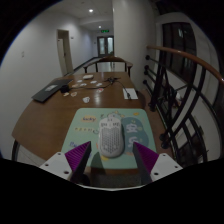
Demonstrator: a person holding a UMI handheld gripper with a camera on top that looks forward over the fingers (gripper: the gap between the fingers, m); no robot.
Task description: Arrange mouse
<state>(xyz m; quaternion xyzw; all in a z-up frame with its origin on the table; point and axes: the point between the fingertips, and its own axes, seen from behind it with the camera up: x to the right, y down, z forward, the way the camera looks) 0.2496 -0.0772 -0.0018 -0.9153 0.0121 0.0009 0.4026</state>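
Observation:
A white perforated mouse (110, 135) lies on a pale green mouse mat (88, 131) at the near edge of the wooden table (60, 115). My gripper (113, 158) is open, its two purple pads (78, 157) spread wide to either side of the mouse's near end. The mouse rests on the mat between the fingertips, with a gap at each side. Neither finger touches it.
A dark keyboard (46, 93) lies at the table's far left. Small items and papers (130, 93) lie further back. Chairs (160, 95) stand along the right side. A door and a corridor are beyond.

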